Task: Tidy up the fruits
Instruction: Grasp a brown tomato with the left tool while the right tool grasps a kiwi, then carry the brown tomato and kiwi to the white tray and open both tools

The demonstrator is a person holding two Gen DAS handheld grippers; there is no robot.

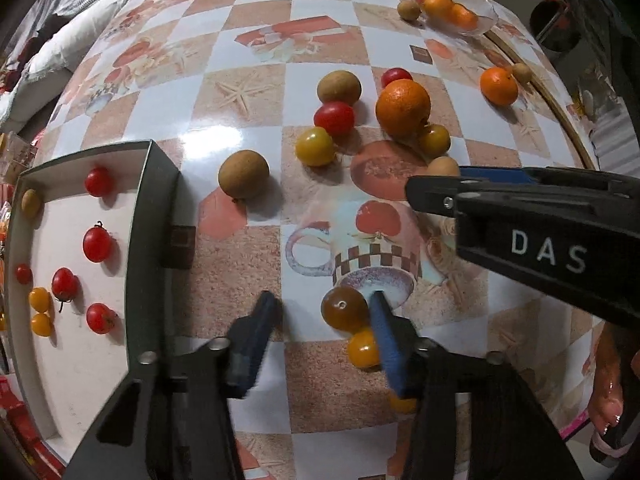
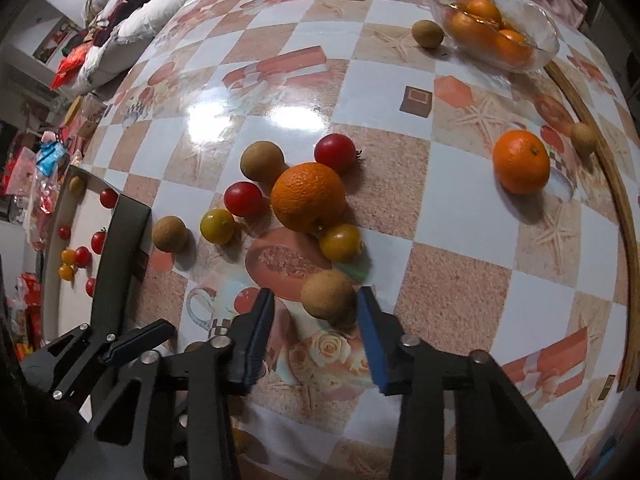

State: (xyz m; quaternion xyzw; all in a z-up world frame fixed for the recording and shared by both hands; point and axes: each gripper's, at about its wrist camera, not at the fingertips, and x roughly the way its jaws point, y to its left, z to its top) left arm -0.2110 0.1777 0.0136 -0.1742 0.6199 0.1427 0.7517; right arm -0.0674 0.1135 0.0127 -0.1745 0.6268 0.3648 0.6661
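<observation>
My left gripper [image 1: 320,312] is open over the table, with a dark yellow tomato [image 1: 345,307] and a smaller yellow tomato [image 1: 363,347] against its right finger. My right gripper [image 2: 316,300] is open around a brown longan [image 2: 328,294] on the table; it also shows in the left wrist view [image 1: 432,196]. Loose fruit lies ahead: a big orange [image 2: 308,196], red tomatoes [image 2: 334,153] [image 2: 243,199], yellow tomatoes [image 2: 217,226] [image 2: 341,242], longans [image 2: 262,161] [image 2: 169,233], and a second orange [image 2: 521,161].
A dark-walled box [image 1: 150,216] at the left holds several red and yellow tomatoes and a longan. A glass bowl [image 2: 540,20] with oranges stands at the far right, a longan [image 2: 428,33] beside it. Another longan [image 2: 584,138] lies by the table's wooden edge [image 2: 624,216].
</observation>
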